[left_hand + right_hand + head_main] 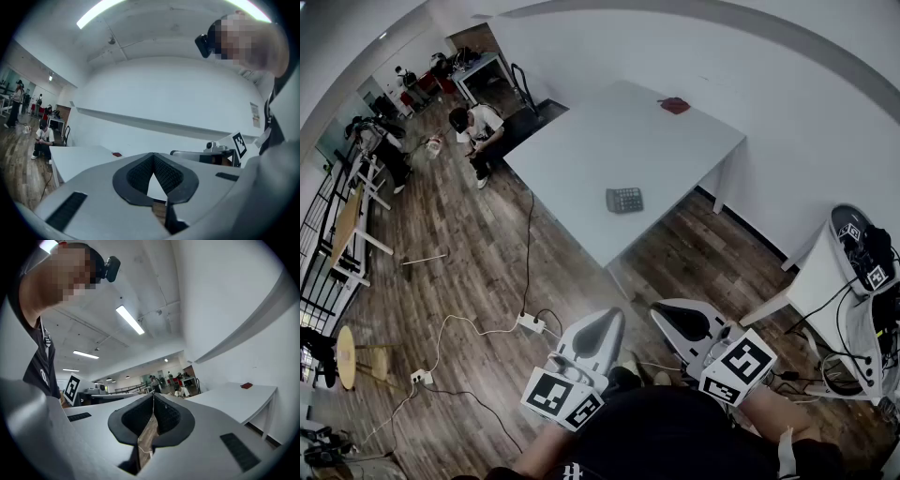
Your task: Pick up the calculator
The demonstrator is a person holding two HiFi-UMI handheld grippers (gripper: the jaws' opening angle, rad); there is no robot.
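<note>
The grey calculator [624, 200] lies flat near the front edge of the white table [581, 150], alone on that part of the top. Both grippers are held close to my body over the wooden floor, well short of the table. My left gripper [613, 320] has its black pads meeting at the tip [153, 155] with nothing between them. My right gripper [662, 310] is shut too, its tips touching [153, 395] and empty. In both gripper views the jaws point level and the calculator does not show.
A small red object [675, 105] lies at the table's far corner. A power strip and cables [530, 323] trail over the floor in front of me. A person [483, 129] crouches at the table's left. A white side table with gear [853, 258] stands right.
</note>
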